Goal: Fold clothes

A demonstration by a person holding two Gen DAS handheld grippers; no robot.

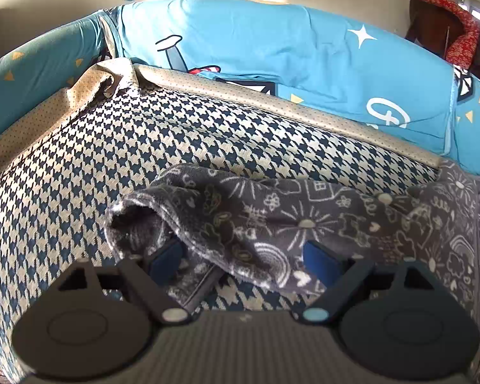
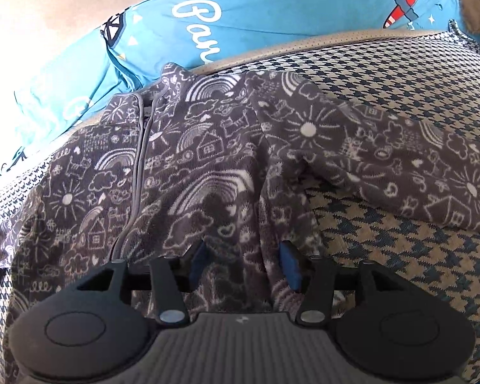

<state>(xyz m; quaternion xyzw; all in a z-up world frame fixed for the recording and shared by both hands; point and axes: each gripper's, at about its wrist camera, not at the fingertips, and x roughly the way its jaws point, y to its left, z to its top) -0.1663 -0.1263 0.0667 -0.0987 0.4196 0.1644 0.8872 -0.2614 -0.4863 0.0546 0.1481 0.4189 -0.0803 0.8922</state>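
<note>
Left gripper (image 1: 244, 257) astride garment sleeve (image 1: 240, 220)

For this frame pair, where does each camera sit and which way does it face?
Left wrist: on the left gripper, looking forward and down at the grey garment's sleeve; only its fingers show.
Right wrist: on the right gripper, looking down at the garment's zipped body; only its fingers show.
Shared: garment, houndstooth cover, blue bedding.
</note>
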